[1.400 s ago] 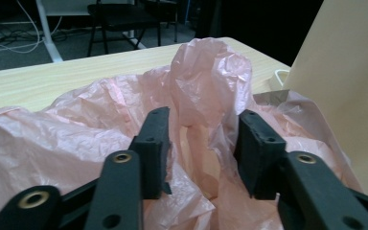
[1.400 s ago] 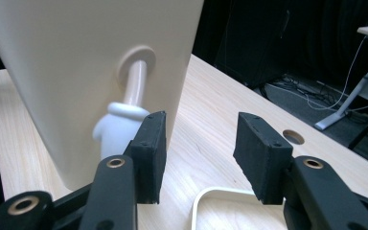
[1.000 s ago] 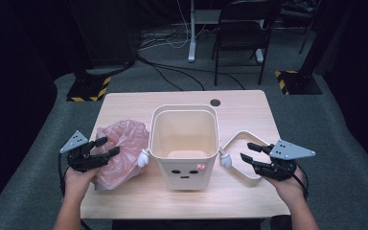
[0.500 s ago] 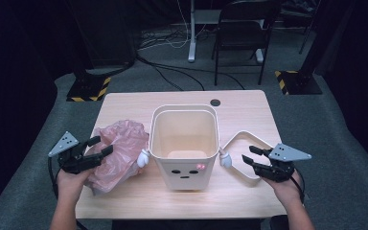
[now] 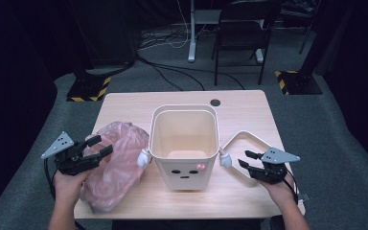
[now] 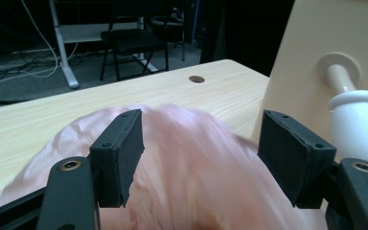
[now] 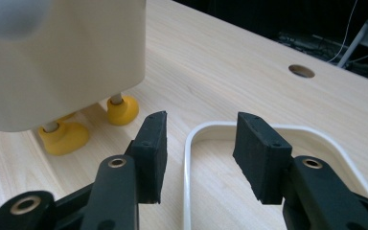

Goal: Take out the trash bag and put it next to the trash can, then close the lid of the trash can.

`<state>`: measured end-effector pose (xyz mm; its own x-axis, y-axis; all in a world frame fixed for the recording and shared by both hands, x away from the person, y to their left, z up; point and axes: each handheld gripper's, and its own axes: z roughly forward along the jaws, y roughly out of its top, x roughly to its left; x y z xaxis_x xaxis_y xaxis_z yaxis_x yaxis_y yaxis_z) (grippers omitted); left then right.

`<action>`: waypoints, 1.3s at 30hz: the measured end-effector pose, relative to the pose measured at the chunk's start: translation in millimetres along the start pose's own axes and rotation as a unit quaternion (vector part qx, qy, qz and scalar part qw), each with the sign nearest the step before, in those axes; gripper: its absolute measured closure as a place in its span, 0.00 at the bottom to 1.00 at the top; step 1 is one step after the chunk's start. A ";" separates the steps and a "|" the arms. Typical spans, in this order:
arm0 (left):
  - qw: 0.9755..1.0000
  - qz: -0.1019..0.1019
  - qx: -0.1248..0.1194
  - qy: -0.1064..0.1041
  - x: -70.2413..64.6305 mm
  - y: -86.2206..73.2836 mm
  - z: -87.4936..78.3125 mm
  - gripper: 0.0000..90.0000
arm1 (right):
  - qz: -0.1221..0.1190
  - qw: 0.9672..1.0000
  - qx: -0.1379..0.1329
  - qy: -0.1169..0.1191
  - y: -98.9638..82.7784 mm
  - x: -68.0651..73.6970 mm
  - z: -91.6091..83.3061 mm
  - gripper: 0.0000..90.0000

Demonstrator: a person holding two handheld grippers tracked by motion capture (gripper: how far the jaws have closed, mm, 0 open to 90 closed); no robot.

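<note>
A cream bin (image 5: 184, 167) with a small face stands mid-table, a white knobbed arm (image 5: 143, 157) on each side and yellow feet (image 7: 122, 109) under it. A crumpled pink plastic bag (image 5: 117, 163) lies to its left. My left gripper (image 5: 100, 145) hovers over the bag's left edge; its jaws have just closed a little and stand open, with the bag (image 6: 196, 182) below and between them, unpressed. A white loop frame (image 5: 243, 132) lies flat to the right of the bin. My right gripper (image 5: 243, 159) is open just above the frame's near corner (image 7: 188, 163).
The bin wall (image 6: 306, 38) and its knob (image 6: 352, 110) are close to my left gripper's right jaw. A round hole (image 5: 215, 102) sits near the table's far edge. A chair (image 5: 244, 28) and cables are on the floor beyond.
My left gripper has drawn back to the left and risen a little off the bag. My right gripper has sunk toward the white frame.
</note>
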<state>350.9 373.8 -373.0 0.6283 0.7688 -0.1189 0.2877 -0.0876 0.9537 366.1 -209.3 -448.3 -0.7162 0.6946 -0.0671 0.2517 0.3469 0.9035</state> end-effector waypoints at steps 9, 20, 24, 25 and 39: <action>1.000 -0.003 0.018 0.003 1.9 -9.1 7.9 0.36 | 0.005 1.000 0.010 0.005 -6.9 -1.7 6.2 0.60; 1.000 0.002 0.019 0.004 0.6 -9.7 7.3 0.36 | 0.006 0.999 0.044 0.021 -19.7 -8.7 22.4 0.63; 1.000 0.002 0.019 0.003 0.6 -9.8 7.1 0.37 | 0.004 0.998 0.062 0.029 -23.0 -7.6 29.3 0.64; 1.000 0.002 0.019 0.003 0.5 -10.2 7.3 0.37 | 0.001 0.997 0.066 0.030 -23.3 -6.9 30.8 0.64; 1.000 0.004 0.020 0.008 1.5 -12.7 7.2 0.37 | 0.006 0.995 0.087 0.038 -28.6 -8.2 39.3 0.64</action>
<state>353.4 371.5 -387.3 0.6186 0.7786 -0.1057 0.3118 -0.1198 0.9426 390.3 -200.2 -490.3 -0.7585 0.6514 -0.0182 0.3646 0.4474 0.8167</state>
